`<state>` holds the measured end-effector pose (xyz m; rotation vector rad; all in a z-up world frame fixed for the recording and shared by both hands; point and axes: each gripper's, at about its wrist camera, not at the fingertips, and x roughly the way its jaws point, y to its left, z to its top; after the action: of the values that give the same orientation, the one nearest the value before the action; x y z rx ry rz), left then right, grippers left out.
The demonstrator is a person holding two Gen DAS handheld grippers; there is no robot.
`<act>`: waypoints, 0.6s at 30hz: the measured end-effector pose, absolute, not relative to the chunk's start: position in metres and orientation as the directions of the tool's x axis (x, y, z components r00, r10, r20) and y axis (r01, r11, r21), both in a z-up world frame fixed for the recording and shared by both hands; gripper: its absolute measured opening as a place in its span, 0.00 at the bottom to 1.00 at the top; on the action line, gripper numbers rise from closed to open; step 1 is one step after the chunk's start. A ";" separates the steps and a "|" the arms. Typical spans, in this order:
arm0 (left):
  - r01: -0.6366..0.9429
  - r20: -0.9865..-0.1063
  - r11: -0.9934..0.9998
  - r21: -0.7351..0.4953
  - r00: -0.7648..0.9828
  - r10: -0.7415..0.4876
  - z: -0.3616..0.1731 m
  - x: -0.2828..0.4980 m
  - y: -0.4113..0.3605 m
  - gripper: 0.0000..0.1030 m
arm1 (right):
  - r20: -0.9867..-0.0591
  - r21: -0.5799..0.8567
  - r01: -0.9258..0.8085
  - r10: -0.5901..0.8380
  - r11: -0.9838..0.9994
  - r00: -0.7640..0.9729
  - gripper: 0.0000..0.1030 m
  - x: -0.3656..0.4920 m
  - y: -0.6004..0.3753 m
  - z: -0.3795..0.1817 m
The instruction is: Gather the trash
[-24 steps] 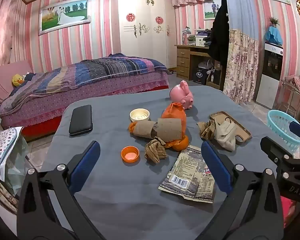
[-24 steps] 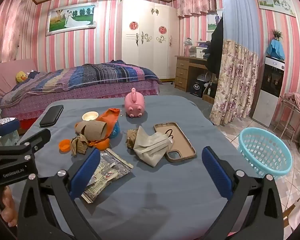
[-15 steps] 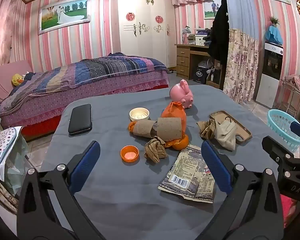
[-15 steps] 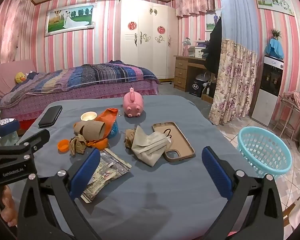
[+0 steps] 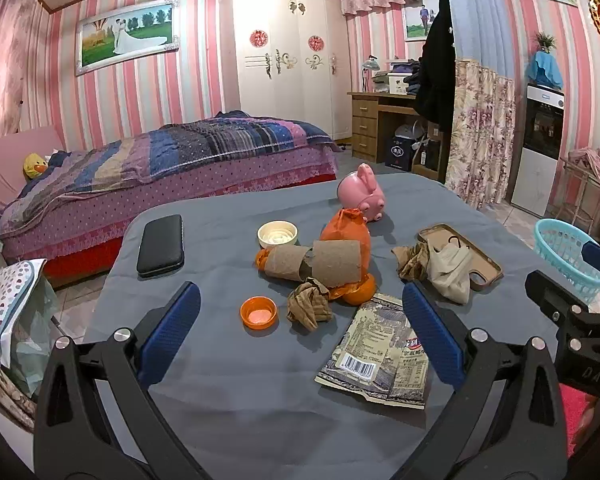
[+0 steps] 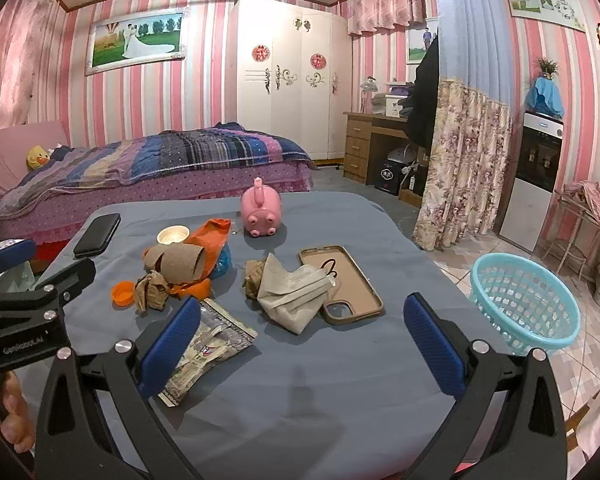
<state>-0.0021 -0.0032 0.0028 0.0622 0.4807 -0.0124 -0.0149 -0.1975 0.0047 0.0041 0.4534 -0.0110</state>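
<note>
Near the middle of the desk (image 5: 236, 400), spread toward its near edge, lies the trash: a flattened snack wrapper (image 5: 376, 354), a crumpled brown paper ball (image 5: 310, 304), two cardboard tubes (image 5: 320, 266) lying across an orange bag (image 5: 346, 236), an orange bottle cap (image 5: 259, 312), and a wad of brown and pale paper (image 6: 290, 290) resting partly on a phone case (image 6: 346, 284). All of it looks light and none of it fragile. The wrapper is thin, glossy and probably slippery, lying nearly flat, so its raised near corner seems the best place to pinch. The paper ball is soft and should crush into a firm hold across its middle. The tubes are stiff but hollow and would likely flatten under a hard squeeze; a hold across the width of one should do. The cap is small, rigid and low, best taken across its rim. The pale wad is limp and may drag the case with it, so lifting by its upper fold seems wise. Beyond the pile stand a small cream cup (image 5: 277, 234) and a pink pig toy (image 5: 362, 194); a black phone (image 5: 161, 245) lies toward the left edge. A turquoise basket (image 6: 526, 300) sits on the floor off the right edge, a likely bin. The left gripper (image 5: 300, 336) and right gripper (image 6: 302, 338) both hover over the near edge, fingers spread wide and released, holding nothing.
</note>
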 end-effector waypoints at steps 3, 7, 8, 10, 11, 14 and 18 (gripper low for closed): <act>0.029 -0.462 0.998 0.059 0.887 0.002 0.004 -0.004 -0.003 0.95 | -0.438 0.003 0.017 -0.014 1.000 0.899 0.96 -0.014 -0.198 0.005; 0.032 -0.461 0.998 0.061 0.887 0.000 0.004 -0.004 -0.005 0.95 | -0.436 0.003 0.025 -0.021 1.000 0.900 0.96 -0.014 -0.199 0.005; 0.033 -0.460 0.998 0.061 0.888 -0.001 0.005 -0.004 -0.005 0.95 | -0.435 0.004 0.027 -0.022 1.000 0.900 0.96 -0.014 -0.199 0.004; 0.037 -0.459 0.997 0.065 0.888 -0.004 0.005 -0.003 -0.007 0.95 | -0.434 0.005 0.029 -0.024 1.000 0.901 0.96 -0.014 -0.199 0.005; 0.038 -0.458 0.997 0.066 0.889 -0.004 0.005 -0.003 -0.008 0.95 | -0.434 0.004 0.031 -0.026 1.000 0.901 0.96 -0.014 -0.199 0.004; 0.041 -0.456 0.997 0.069 0.890 -0.005 0.005 -0.004 -0.009 0.95 | -0.434 0.006 0.030 -0.024 1.000 0.901 0.96 -0.014 -0.200 0.005; 0.044 -0.457 0.997 0.066 0.889 -0.009 0.006 -0.004 -0.010 0.95 | -0.435 0.006 0.032 -0.026 0.999 0.900 0.96 -0.015 -0.201 0.005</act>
<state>-0.0041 -0.0095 0.0063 0.0754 0.4745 -0.0280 -0.0145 -0.2008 0.0052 0.0131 0.4498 -0.0300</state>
